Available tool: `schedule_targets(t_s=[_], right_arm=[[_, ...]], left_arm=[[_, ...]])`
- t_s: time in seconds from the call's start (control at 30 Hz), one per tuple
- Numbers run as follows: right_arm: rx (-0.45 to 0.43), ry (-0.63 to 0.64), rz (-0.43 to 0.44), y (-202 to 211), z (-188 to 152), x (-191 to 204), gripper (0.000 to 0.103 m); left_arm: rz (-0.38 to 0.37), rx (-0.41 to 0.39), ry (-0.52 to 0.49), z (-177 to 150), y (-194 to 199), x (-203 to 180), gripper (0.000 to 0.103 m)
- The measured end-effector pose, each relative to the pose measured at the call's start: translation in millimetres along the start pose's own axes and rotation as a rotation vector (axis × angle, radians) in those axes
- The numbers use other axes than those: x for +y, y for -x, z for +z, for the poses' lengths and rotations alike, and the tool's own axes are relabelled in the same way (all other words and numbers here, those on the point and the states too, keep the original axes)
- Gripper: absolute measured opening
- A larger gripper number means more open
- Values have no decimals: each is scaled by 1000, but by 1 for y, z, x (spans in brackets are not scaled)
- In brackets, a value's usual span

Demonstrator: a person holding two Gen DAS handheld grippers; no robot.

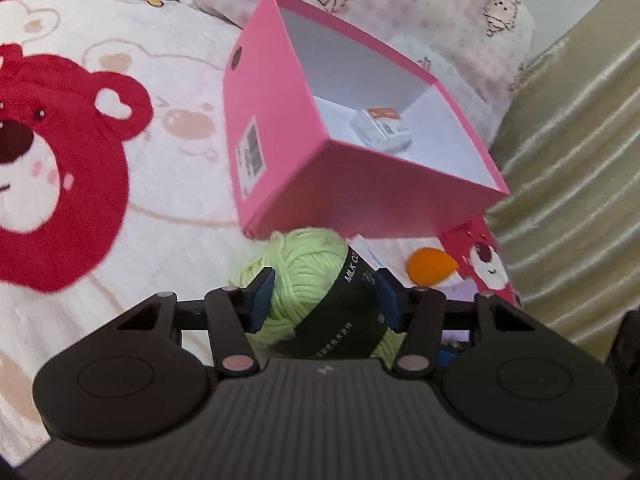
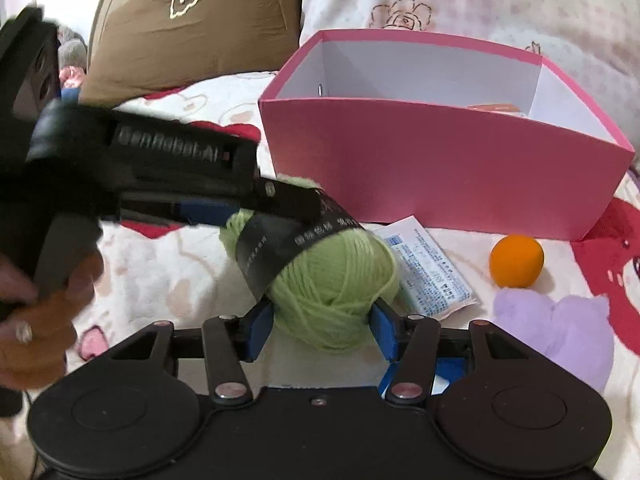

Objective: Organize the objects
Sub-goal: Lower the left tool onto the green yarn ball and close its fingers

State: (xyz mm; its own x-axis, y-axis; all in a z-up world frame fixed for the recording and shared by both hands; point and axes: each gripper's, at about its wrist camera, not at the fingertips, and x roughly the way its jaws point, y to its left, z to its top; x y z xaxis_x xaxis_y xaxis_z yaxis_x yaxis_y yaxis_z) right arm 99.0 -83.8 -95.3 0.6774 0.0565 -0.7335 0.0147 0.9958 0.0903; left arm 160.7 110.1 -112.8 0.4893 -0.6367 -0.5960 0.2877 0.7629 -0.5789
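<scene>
A light-green yarn ball with a black paper band lies on the bear-print blanket just in front of an open pink box. My left gripper has its blue pads pressed on the ball's two sides. In the right wrist view the same yarn ball sits between the pads of my right gripper, which squeeze its near end. My left gripper reaches in from the left over the band. The pink box stands behind, with a small white-and-orange packet inside.
An orange ball and a white printed sachet lie by the box's front wall. A purple plush lies at the right. A brown pillow is at the back left, olive fabric at the right. A hand holds the left gripper.
</scene>
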Motion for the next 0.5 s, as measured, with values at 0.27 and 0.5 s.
schedule_targets(t_s=[0.27,0.5], right_arm=[[-7,9,47,12,-3,-3,59],[6,-11,102,21,-8,-9,59]], left_arm=[[-27,47,64,-6,15,1,54],[7,96,77,-11,25,-5,55]])
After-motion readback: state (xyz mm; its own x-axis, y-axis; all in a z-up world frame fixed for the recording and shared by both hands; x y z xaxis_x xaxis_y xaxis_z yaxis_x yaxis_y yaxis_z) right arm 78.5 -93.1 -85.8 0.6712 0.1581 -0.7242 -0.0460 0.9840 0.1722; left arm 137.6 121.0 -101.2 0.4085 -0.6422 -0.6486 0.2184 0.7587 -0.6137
